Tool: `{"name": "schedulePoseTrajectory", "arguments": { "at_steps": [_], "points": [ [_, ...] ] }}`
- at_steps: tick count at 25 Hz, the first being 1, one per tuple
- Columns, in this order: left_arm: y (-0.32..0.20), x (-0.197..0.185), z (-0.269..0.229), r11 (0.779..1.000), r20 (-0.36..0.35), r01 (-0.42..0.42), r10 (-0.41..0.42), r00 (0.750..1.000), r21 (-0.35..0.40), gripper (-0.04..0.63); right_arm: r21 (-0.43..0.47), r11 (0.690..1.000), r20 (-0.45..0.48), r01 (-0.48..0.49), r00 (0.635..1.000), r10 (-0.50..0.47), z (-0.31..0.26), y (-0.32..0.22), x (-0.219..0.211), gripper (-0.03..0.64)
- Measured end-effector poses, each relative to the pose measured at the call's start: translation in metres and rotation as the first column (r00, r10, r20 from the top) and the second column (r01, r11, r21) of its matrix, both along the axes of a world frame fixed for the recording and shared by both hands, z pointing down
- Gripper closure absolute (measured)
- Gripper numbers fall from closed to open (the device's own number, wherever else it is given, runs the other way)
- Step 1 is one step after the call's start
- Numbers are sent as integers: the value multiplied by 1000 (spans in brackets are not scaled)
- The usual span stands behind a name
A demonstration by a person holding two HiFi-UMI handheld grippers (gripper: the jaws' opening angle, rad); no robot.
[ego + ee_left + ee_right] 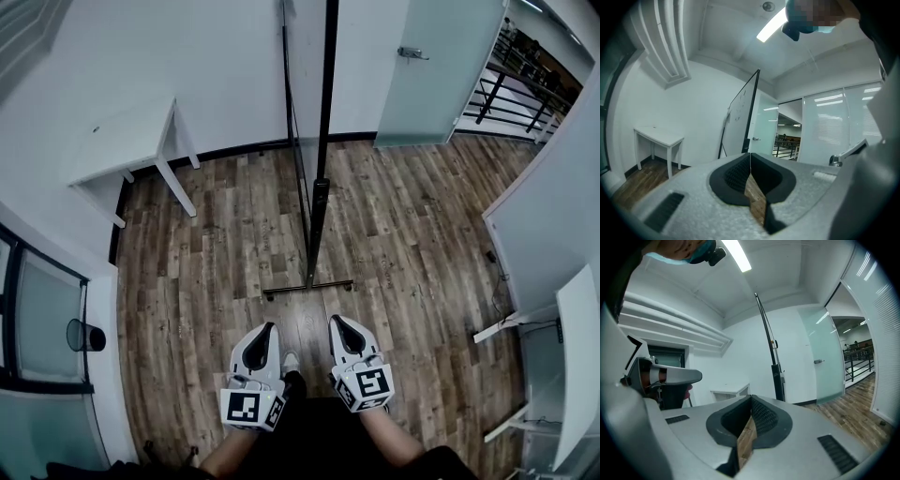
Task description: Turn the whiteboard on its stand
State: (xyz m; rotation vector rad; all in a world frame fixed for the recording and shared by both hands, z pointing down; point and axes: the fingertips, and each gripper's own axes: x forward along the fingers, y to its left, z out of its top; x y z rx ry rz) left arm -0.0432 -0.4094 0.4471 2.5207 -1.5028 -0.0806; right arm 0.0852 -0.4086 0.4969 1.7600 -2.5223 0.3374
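The whiteboard [298, 141] stands edge-on ahead of me, its thin panel beside a black post [324, 112]. The post runs down to a foot bar [309, 286] on the wood floor. In the left gripper view the whiteboard [740, 117] shows as a tilted white panel; in the right gripper view only the stand's dark post [772, 357] shows. My left gripper [269, 328] and right gripper [335, 322] hang side by side just short of the foot bar, apart from the stand. Both are shut with nothing between the jaws, whose tips meet in each gripper view [750, 154] [751, 397].
A small white table [122, 141] stands against the wall at far left. A frosted glass door [436, 70] is at far right, with a black railing [511, 89] beyond it. A white desk [574, 356] lines the right side. A dark round object [84, 335] sits by the left window.
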Motion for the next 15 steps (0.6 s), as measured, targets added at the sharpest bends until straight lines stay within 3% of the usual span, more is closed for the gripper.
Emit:
{"name": "schedulePoseTrajectory", "arguments": {
  "at_steps": [15],
  "points": [
    [-110, -8, 13, 995, 13, -95, 95, 995, -3, 577, -5, 995, -30, -104, 994, 104, 23, -140, 3, 602]
  ]
}}
